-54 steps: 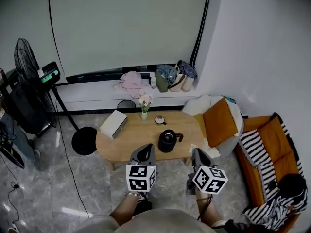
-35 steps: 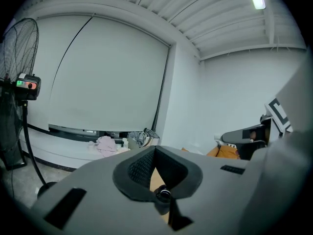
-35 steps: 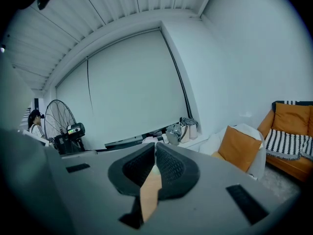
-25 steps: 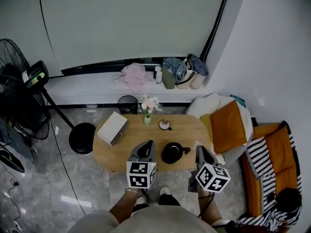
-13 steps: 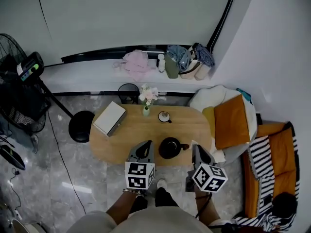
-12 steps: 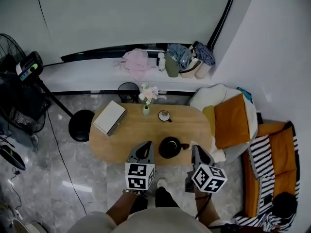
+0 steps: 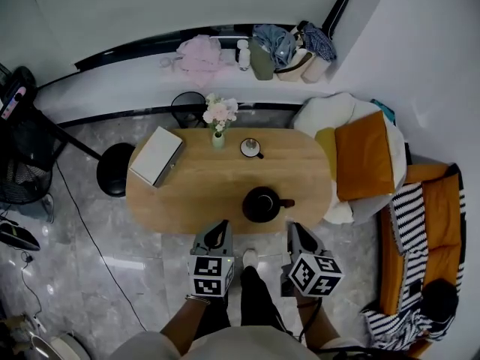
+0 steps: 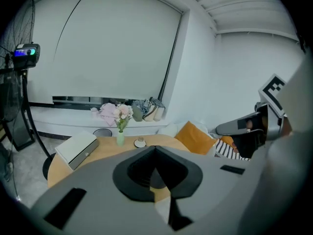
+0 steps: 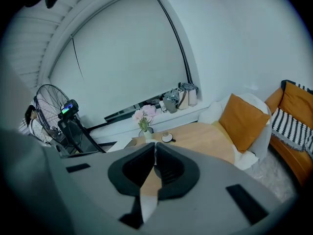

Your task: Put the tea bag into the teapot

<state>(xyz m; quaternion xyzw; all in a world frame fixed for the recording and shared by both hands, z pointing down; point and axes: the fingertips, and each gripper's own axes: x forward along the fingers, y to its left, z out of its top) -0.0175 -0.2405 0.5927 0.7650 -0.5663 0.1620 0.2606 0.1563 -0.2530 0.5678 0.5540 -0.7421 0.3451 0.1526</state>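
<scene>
A black teapot (image 7: pixel 262 203) with its lid on stands near the front edge of the oval wooden table (image 7: pixel 195 190). No tea bag can be made out; a small cup on a saucer (image 7: pixel 250 148) sits further back. My left gripper (image 7: pixel 219 226) hovers just short of the table's front edge, left of the teapot. The right gripper (image 7: pixel 294 229) is level with it, to the teapot's right. Both are shut, their jaws meeting with nothing between them. In both gripper views the teapot is hidden behind the jaws; the cup (image 8: pixel 140 142) (image 9: pixel 166 137) shows beyond.
A vase of pink flowers (image 7: pixel 217 122) and a white box (image 7: pixel 156 156) stand on the table's back left. A white chair with an orange cushion (image 7: pixel 363 154) is at the right end, a striped sofa (image 7: pixel 420 238) beyond. A black fan stand base (image 7: pixel 114 180) sits left.
The view has come forward over the table, so the table and teapot now lie closer below. Both grippers keep their places at the bottom and stay shut.
</scene>
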